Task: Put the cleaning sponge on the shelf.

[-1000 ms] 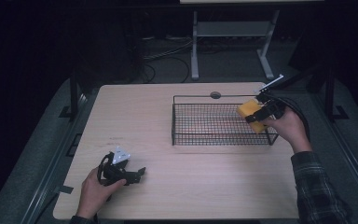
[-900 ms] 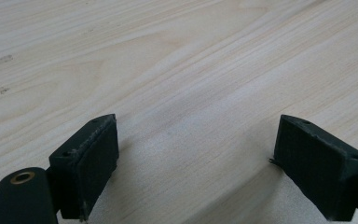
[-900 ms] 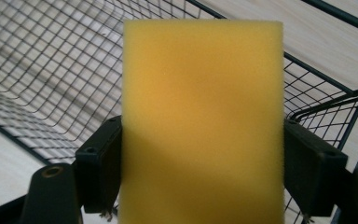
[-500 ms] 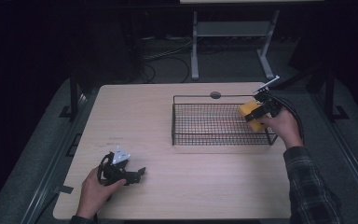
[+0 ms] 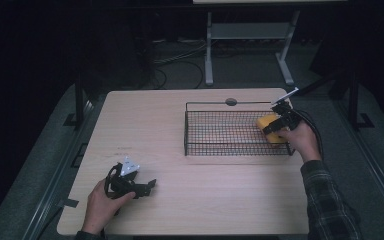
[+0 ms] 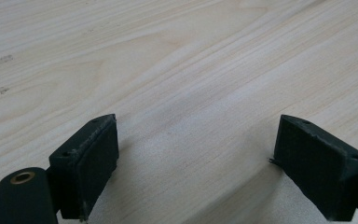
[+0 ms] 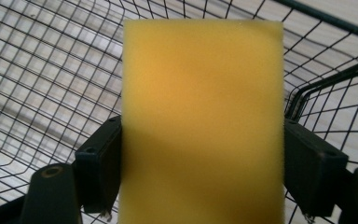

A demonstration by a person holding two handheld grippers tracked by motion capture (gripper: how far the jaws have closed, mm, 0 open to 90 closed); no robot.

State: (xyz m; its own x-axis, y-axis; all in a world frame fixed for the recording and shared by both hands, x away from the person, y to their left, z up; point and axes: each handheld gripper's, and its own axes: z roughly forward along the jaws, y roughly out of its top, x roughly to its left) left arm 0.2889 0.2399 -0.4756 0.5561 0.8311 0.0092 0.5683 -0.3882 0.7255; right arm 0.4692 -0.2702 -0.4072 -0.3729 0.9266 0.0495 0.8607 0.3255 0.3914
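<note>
Sponge [image 7: 203, 121]: yellow block clamped in your right gripper [image 5: 275, 125], long axis running straight out from the jaws, at the right end of the wire basket [image 5: 215, 106], near the tabletop's [image 5: 145, 125] far right corner.
Left gripper [image 5: 147, 185]: jaws wide, empty, resting near the front left corner.
Key relation: basket floor lies directly beyond the sponge.

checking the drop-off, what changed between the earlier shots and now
The right gripper, still clamped on the yellow sponge, has sunk lower into the right end of the wire basket. Nothing was let go. The left gripper stayed put on the table, jaws open.
</note>
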